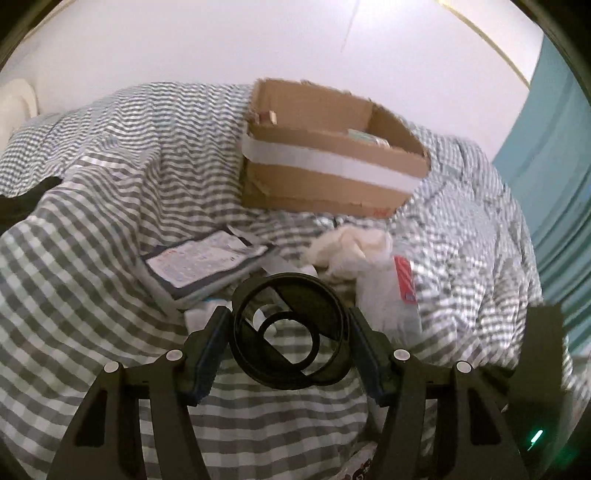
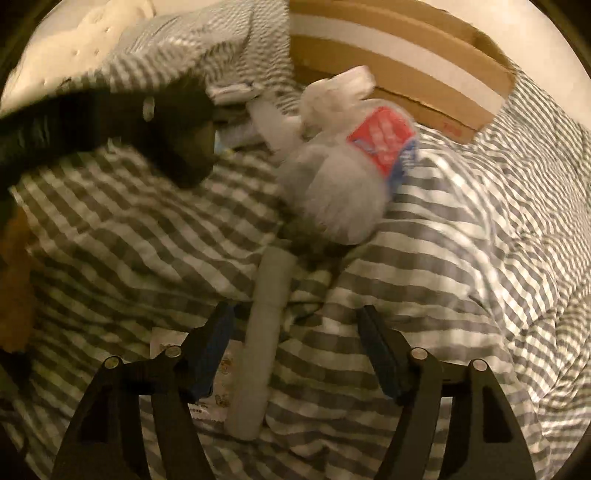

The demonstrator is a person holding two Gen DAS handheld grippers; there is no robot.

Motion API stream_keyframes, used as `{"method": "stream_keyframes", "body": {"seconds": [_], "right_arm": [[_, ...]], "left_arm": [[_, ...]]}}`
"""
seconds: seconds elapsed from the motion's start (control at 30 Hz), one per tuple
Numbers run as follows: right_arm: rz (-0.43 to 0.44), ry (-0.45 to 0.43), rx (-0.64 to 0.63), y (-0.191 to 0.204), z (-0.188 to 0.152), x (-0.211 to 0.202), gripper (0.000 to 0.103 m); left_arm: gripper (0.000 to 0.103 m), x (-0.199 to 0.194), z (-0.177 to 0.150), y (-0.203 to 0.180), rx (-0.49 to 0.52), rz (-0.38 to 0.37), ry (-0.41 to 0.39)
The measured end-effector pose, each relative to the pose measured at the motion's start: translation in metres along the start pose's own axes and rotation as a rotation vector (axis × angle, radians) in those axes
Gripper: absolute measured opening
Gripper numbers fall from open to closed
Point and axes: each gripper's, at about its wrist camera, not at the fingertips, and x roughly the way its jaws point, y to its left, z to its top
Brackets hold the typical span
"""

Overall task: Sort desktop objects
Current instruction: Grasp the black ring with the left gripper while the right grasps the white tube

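Left gripper (image 1: 288,334) clamped on black ring (image 1: 290,332), lifted off the checked quilt (image 1: 92,295); cardboard box (image 1: 325,162) straight ahead. Right gripper (image 2: 295,343) open, white tube (image 2: 264,332) lengthwise between the jaws, probably untouched.

A bed is covered by a rumpled grey-and-white checked quilt (image 1: 110,229). Behind it a plain white wall (image 1: 221,40) is seen, crossed by a thin line. A teal curtain (image 1: 554,177) hangs at the right edge. A cream quilted headboard (image 2: 92,33) is glimpsed at the upper left.
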Motion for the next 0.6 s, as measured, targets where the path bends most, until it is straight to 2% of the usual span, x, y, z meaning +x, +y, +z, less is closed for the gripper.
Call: {"method": "stream_keyframes", "body": {"seconds": [0.1,0.17,0.23,0.27,0.33,0.37,0.4,0.6], "right_arm": [[0.050,0.030,-0.036,0.016,0.000,0.011,0.069],[0.006,0.096,-0.043,0.020,-0.003,0.031,0.068],[-0.004,0.120,-0.015,0.015,-0.004,0.040,0.068],[0.008,0.113,0.002,0.013,-0.004,0.037,0.063],[0.025,0.094,0.038,0.006,-0.004,0.030,0.040],[0.030,0.093,0.072,-0.002,-0.005,0.029,0.022],[0.028,0.090,0.097,-0.008,-0.006,0.028,0.015],[0.035,0.005,0.106,-0.010,-0.011,0.001,0.013]], "left_arm": [[0.065,-0.006,0.005,0.007,-0.009,0.001,-0.027],[0.065,-0.006,0.006,0.010,-0.025,0.015,-0.034],[0.065,-0.005,0.007,0.016,-0.048,0.010,-0.025],[0.065,-0.005,0.007,0.018,-0.053,0.006,-0.021],[0.065,-0.005,0.006,0.020,-0.054,0.006,-0.022],[0.065,-0.004,0.006,0.020,-0.051,0.010,-0.021],[0.065,-0.004,0.005,0.019,-0.050,0.016,-0.021],[0.065,-0.006,0.002,0.023,-0.055,0.046,-0.026]]}}
